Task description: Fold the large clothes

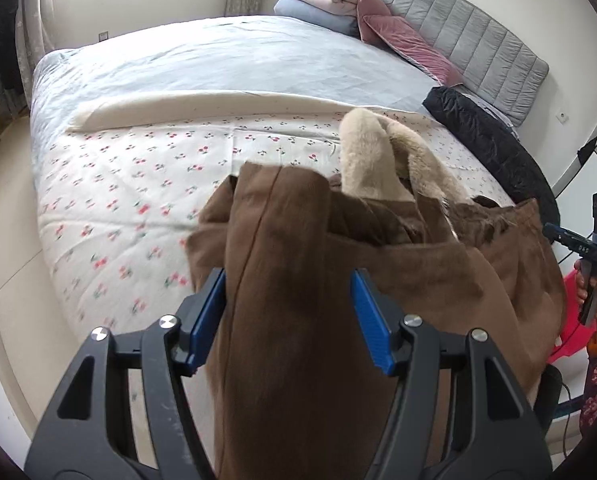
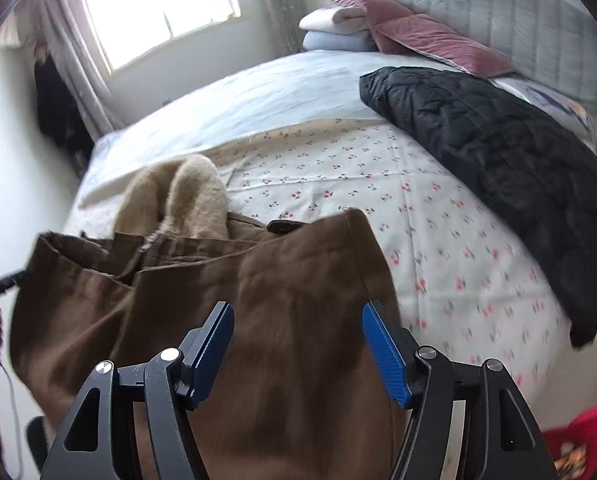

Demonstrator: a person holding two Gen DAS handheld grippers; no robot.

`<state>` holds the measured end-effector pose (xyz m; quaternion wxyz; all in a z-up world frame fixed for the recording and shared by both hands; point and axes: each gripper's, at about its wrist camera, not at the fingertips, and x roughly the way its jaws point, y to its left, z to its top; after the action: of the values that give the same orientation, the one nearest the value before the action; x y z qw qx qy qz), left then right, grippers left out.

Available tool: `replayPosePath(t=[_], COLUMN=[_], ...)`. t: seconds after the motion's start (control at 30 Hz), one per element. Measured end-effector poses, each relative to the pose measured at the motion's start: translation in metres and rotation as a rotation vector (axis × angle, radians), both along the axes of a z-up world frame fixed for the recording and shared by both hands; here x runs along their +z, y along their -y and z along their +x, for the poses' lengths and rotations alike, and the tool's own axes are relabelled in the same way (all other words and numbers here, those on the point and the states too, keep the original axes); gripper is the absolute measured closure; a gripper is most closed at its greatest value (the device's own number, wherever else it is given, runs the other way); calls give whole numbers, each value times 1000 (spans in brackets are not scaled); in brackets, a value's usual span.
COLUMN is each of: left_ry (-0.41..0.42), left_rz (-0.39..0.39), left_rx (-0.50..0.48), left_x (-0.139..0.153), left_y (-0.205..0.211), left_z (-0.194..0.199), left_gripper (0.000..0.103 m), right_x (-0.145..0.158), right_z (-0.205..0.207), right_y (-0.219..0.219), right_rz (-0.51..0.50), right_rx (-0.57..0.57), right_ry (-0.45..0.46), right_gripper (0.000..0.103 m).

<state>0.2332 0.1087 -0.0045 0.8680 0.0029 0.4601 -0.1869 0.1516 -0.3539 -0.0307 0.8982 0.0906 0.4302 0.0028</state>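
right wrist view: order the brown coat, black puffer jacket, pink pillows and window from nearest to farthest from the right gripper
1. brown coat: between the right gripper's fingers, bottom centre.
2. black puffer jacket: on the bed's right side, mid distance.
3. pink pillows: at the headboard, upper right.
4. window: far wall, upper left.

The pillows and window are close to call; the window looks farther.

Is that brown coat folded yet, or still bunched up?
Still bunched: the brown coat hangs rumpled between both grippers, its furry lining showing.
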Motion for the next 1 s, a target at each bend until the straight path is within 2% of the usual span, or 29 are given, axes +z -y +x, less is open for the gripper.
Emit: replayPosePath(t=[0.03, 0.07, 0.1, 0.13, 0.17, 0.23, 0.27, 0.3, 0.37, 0.4, 0.47, 0.5, 0.53, 0.57, 0.63, 0.7, 0.77, 0.83, 0.97, 1.0], left_ry=[-4, -10, -30, -67, -75, -24, 18, 43, 51, -1, -139, -149, -131, -111, -79, -69, -52, -59, -79, -74], left_rz=[6, 10, 6, -36, -83, -246, -330, -363, -369, -353, -254, -227, -193, -181, -206, -199, -143, -119, -117, -112], left_rx=[3, 7, 11, 8, 7, -25, -23, 5, 104, 165, 229, 230, 235, 242, 223, 183, 148, 125, 119, 127], left_x=[-3, -5, -9, -11, -9, 3, 10, 12, 3, -13, -55, -63, -64, -59, -45, -35, -29, -28, -30, -30], left_y=[3, 4, 5, 2, -1, -15, -29, -40, -62, -72, -74, -71, -69, -68, -70, -71, -66, -62, -51, -47], left_z=[5, 10, 15, 19, 20, 14, 9, 6, 10, 19, 33, 33, 31, 28, 23, 22, 22, 25, 35, 37], left_gripper=[43, 51, 79, 89, 89, 91, 91, 91, 91, 89, 82, 75, 67, 64, 60, 59, 58, 58, 58, 67], right_x=[-7, -12, -18, -24, -28, -31, -30, -28, -27, -29, -40, -44, -43, -40, -33, -27, -22, -20, -33, -35], right_z=[9, 15, 21, 27, 30, 31, 28, 25, 17, 16, 15, 17, 17, 17, 16, 16, 14, 16, 30, 32], right_y=[1, 2, 5, 7, 11, 22, 29, 35, 54, 60, 72, 71, 68, 63, 57, 57, 55, 51, 42, 40], right_rz=[-5, -5, -3, 1, 12, 63, 96, 119, 168, 185, 269, 265, 244, 210, 184, 180, 171, 158, 106, 91], right_rx=[-2, -5, -13, -20, -24, -35, -43, -55, -122, -150, -185, -193, -192, -184, -161, -136, -111, -87, -96, -103], right_ry=[-13, -21, -25, -30, -34, -20, 1, 23, 59, 56, 37, 27, 28, 30, 22, 14, 25, 37, -14, -12], right_gripper=[35, 36, 37, 43, 62, 83, 89, 91, 93, 93, 93, 93, 92, 90, 84, 74, 55, 47, 47, 48])
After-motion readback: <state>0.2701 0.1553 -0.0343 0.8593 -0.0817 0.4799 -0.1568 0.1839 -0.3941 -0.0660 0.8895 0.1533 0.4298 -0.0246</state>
